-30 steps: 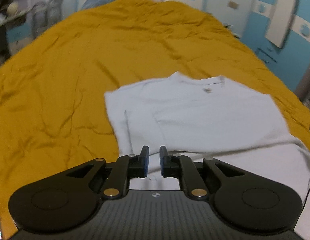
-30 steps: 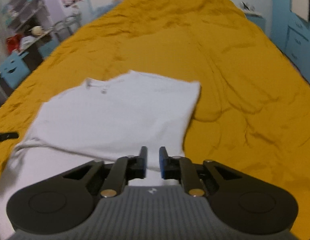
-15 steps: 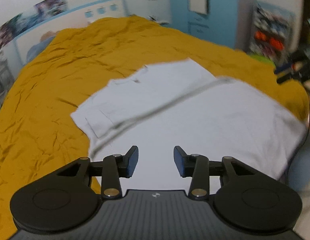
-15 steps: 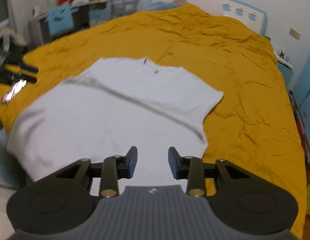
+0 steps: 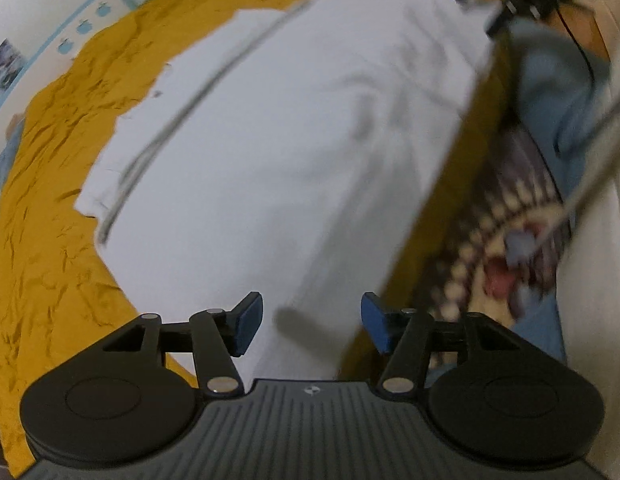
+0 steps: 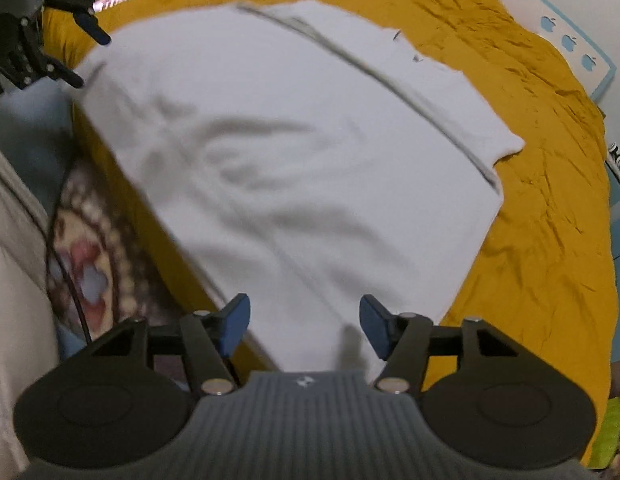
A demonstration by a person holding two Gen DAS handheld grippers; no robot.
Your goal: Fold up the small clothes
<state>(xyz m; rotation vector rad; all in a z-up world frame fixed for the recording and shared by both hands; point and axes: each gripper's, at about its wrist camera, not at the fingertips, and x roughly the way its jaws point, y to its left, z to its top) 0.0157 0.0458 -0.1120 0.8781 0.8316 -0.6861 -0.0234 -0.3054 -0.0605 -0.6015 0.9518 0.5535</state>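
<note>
While the mustard bedspread (image 5: pixel 49 240) spreads out beyond my fingertips, the white T-shirt (image 5: pixel 277 140) lies flat on it straight ahead, its near edge between my parted fingers. My left gripper (image 5: pixel 312 328) and right gripper (image 6: pixel 303 330) both hover above it, spread wide, holding nothing.

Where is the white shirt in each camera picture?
Left wrist view: the white shirt fills the middle, running from top right down to the open left claw.
Right wrist view: the white shirt fills the middle, running from top left down to the open right claw.
Shared landmark: the yellow bedspread beneath it.
</note>
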